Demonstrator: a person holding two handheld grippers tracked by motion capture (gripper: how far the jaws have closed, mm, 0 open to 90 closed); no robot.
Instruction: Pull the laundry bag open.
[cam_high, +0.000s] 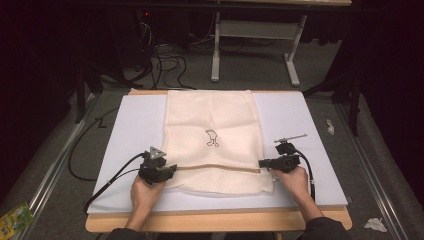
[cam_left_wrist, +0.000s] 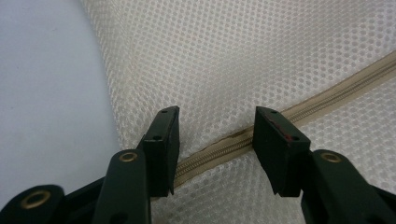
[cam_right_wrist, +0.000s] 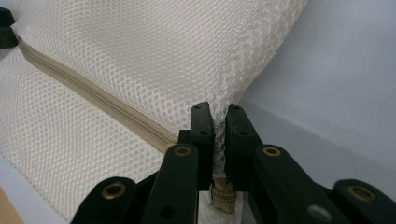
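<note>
A cream mesh bag (cam_high: 212, 120) with a small drawn figure lies flat on a pale mat (cam_high: 135, 125). A beige zipper (cam_high: 215, 167) runs across its near part. My left gripper (cam_high: 170, 170) sits at the zipper's left end. In the left gripper view it (cam_left_wrist: 217, 135) is open, its jaws apart on either side of the zipper (cam_left_wrist: 327, 100) without pressing it. At the zipper's right end, my right gripper (cam_high: 261, 163) is shut on a pinched fold of the mesh (cam_right_wrist: 218, 116), with a brass zipper part (cam_right_wrist: 223, 196) just below the jaws.
The mat lies on a wooden table (cam_high: 215, 220) with bare mat on both sides of the bag. A white table frame (cam_high: 255, 30) and cables (cam_high: 167, 62) stand on the floor behind. Crumpled paper (cam_high: 375, 224) and a green packet (cam_high: 15, 217) lie on the floor.
</note>
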